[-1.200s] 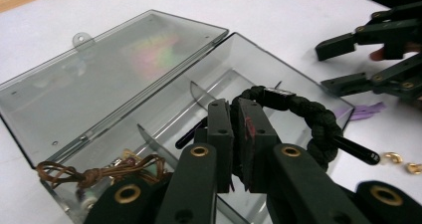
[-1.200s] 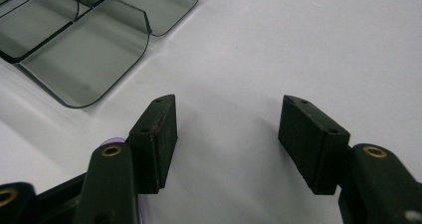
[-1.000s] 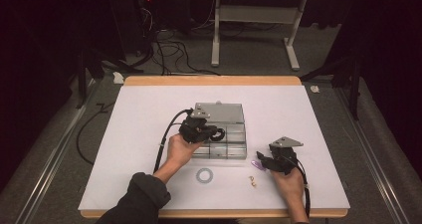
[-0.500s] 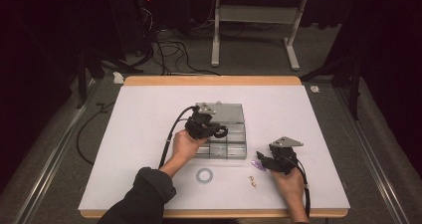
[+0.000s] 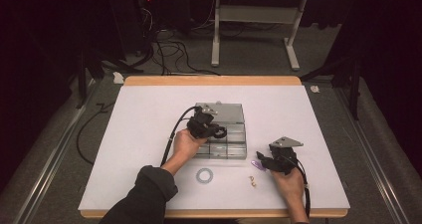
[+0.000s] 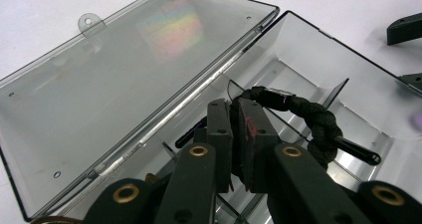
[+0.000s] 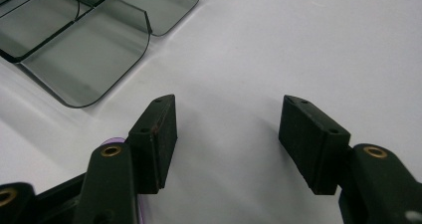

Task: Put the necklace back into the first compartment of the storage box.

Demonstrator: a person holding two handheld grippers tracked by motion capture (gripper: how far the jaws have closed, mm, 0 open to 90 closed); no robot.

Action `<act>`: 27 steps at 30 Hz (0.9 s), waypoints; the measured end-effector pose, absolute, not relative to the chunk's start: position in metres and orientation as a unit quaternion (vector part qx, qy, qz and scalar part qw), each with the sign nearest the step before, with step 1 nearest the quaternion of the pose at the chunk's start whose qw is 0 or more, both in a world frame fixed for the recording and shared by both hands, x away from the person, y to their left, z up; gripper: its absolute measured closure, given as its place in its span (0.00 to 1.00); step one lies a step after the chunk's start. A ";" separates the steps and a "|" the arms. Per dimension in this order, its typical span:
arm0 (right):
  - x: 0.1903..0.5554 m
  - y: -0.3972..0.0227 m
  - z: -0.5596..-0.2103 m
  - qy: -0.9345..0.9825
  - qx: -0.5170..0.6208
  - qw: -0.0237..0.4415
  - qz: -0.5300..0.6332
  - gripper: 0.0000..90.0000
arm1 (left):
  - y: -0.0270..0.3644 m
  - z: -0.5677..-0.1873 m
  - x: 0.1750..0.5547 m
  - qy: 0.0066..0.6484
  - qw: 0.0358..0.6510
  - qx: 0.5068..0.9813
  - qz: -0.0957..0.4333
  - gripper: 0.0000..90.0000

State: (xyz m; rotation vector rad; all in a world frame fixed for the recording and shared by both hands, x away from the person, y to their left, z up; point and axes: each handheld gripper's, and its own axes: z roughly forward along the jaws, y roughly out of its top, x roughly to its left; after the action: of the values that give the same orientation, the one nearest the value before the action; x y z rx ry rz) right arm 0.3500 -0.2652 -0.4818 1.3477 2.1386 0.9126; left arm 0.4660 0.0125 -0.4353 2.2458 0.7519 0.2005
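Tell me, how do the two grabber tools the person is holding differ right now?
The left gripper has its jaws shut on a black braided band; the right gripper stands wide open with nothing between its jaws. The left gripper is held over the clear plastic box, above its compartments, while the right gripper sits over the bare white table beside the box. Both have the same two black jaws with brass-coloured rivets.

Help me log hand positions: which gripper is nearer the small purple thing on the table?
Right. The right gripper sits right beside the purple thing; the left gripper is over the clear box, away from it.
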 end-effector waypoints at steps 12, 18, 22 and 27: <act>0.350 -0.265 -0.482 0.775 0.489 0.225 0.331 0.45 | 0.013 -0.440 0.470 0.298 0.358 0.880 0.088 0.93; 0.350 -0.265 -0.482 0.775 0.489 0.225 0.331 0.45 | 0.011 -0.442 0.470 0.296 0.356 0.882 0.092 0.92; 0.350 -0.265 -0.482 0.775 0.489 0.225 0.331 0.45 | 0.013 -0.441 0.471 0.303 0.360 0.877 0.094 0.85; 0.350 -0.265 -0.482 0.775 0.489 0.225 0.330 0.45 | 0.015 -0.437 0.468 0.299 0.373 0.873 0.093 0.83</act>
State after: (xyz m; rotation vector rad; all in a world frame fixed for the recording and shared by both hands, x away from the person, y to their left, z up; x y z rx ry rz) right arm 0.3498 -0.2649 -0.4818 1.3486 2.1383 0.9111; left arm 0.4685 0.0152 -0.4365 2.2382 0.7671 0.2371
